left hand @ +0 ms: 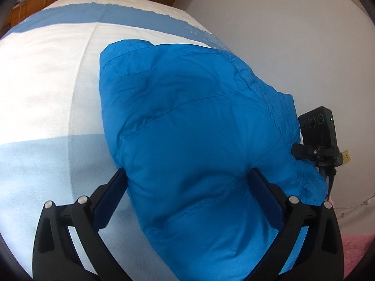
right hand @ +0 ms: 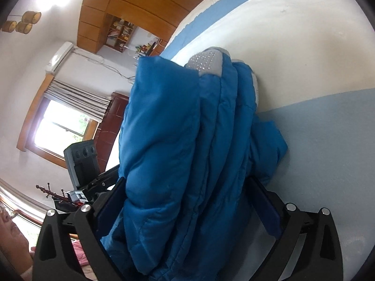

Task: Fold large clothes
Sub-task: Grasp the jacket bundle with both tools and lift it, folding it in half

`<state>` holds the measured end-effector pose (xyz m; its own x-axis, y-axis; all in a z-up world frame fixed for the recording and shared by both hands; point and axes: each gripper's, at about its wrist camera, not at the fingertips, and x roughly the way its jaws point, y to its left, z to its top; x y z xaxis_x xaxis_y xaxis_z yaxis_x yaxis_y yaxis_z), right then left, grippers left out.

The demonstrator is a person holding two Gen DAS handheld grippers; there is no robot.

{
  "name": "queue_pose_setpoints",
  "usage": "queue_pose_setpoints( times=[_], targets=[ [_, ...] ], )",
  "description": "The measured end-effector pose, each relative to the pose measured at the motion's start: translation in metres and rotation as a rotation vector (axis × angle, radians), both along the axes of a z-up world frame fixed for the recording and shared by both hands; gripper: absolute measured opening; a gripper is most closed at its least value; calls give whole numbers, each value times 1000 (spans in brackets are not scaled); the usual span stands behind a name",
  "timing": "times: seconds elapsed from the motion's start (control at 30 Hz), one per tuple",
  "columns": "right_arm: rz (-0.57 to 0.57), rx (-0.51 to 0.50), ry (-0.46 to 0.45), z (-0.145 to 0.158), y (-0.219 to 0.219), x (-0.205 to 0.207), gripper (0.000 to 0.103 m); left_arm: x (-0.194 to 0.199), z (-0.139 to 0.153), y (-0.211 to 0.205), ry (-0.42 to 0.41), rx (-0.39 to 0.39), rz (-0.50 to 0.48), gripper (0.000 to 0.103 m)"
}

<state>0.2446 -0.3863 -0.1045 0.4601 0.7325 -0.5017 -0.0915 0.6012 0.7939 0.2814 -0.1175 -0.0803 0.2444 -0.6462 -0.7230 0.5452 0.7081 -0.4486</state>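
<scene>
A blue padded jacket (left hand: 187,121) is bunched and folded over on a bed with a white and light-blue striped cover (left hand: 46,82). My left gripper (left hand: 187,178) is shut on the jacket's thick near edge, which fills the gap between the fingers. In the right wrist view the jacket (right hand: 182,140) stands in several folded layers, with a grey dotted part (right hand: 208,62) at its far end. My right gripper (right hand: 187,187) is shut on these layers. The right gripper's body shows in the left wrist view (left hand: 318,131) at the jacket's right edge.
The bed cover (right hand: 316,93) stretches right and ahead of the jacket. A white wall (left hand: 281,35) stands beyond the bed. A wooden wardrobe (right hand: 131,2), a window (right hand: 58,126) and a dark headboard (right hand: 110,126) are on the left. A person's face (right hand: 9,231) is at the lower left.
</scene>
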Motion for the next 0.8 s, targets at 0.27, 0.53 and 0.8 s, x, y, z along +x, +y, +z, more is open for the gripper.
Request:
queue_pose_setpoints(
  times=[0.27, 0.53, 0.8],
  targets=[
    [-4, -26, 47, 2, -4, -12, 99, 14, -16, 20, 164, -81, -19, 101],
    [25, -5, 6, -1, 12, -10, 100, 11, -24, 8, 195, -164, -57, 101],
    [23, 0, -43, 7, 20, -16, 69, 2, -13, 3, 160, -193, -67, 88]
  ],
)
